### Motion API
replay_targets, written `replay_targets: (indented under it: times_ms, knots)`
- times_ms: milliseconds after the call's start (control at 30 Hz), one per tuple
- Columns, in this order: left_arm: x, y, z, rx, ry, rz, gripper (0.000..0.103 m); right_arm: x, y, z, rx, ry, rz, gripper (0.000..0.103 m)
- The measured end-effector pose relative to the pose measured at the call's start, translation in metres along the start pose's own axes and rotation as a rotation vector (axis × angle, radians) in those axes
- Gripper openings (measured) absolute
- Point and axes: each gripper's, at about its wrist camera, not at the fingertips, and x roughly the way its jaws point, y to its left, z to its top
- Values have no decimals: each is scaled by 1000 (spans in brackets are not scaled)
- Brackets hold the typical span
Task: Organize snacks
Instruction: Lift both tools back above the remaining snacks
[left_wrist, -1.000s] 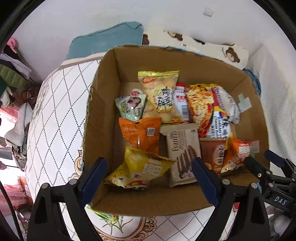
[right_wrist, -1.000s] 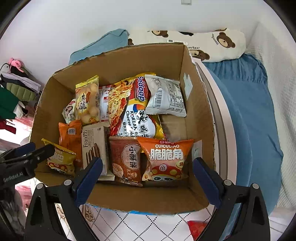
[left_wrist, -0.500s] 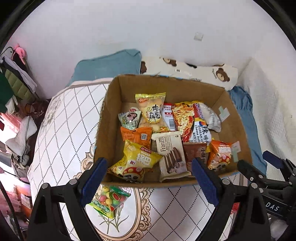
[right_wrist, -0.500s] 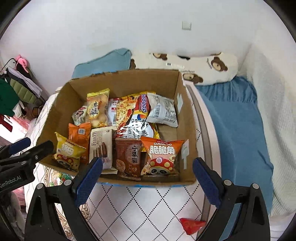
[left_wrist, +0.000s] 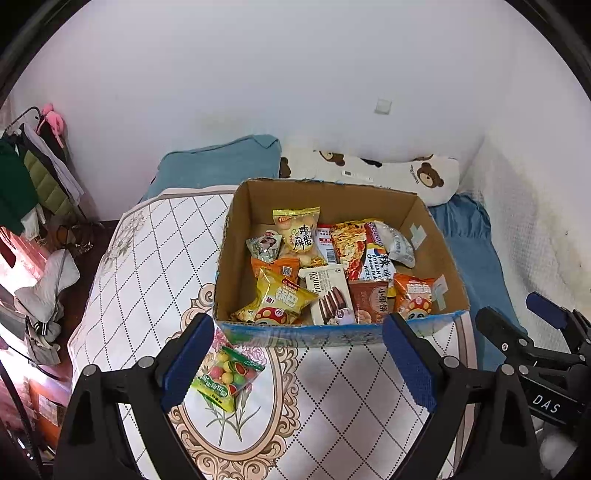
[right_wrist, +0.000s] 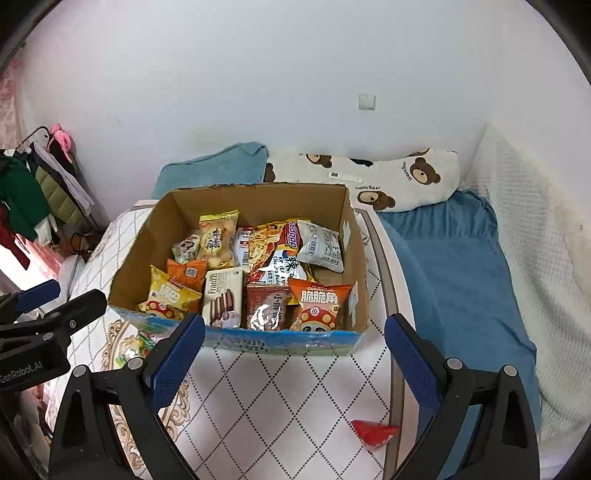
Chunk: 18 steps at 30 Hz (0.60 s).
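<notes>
- Left hand-held gripper (left_wrist: 297, 363) is hanging released over the bed (left_wrist: 351, 398), jaws spread wide, nothing between them.
- Right hand-held gripper (right_wrist: 293, 356) is doing the same: jaws wide apart, gripping nothing.
- Box (left_wrist: 332, 336) is sitting on the bed's quilted mat, far of both grippers, packed with snacks lying flat and overlapping.
- Near row in the box: yellow bag (left_wrist: 275, 301) at left, wafer pack (left_wrist: 330, 295), brown pack (left_wrist: 371, 301), orange bag (left_wrist: 413, 295) at right.
- Far row: egg-biscuit bag (left_wrist: 297, 236) and noodle pack (left_wrist: 364, 249).
- Candy bag (left_wrist: 227, 378) is lying outside on the mat, just near of the box's near-left corner, touching nothing but the mat.
- Red packet (right_wrist: 375, 434) is lying on the mat near-right, well apart from the box.
- Bear pillow (right_wrist: 391, 177) is lying beyond the box at the wall.
</notes>
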Motion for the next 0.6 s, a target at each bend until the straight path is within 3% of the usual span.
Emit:
replay_targets:
  times_ms: [233, 600]
  knots:
    - [-24, -7, -7, 9, -51, 12, 93, -33, 0, -11, 22, -48, 22, 100]
    - [-28, -11, -16, 13, -52, 22, 93, -47, -5, -21, 70, -52, 53, 100]
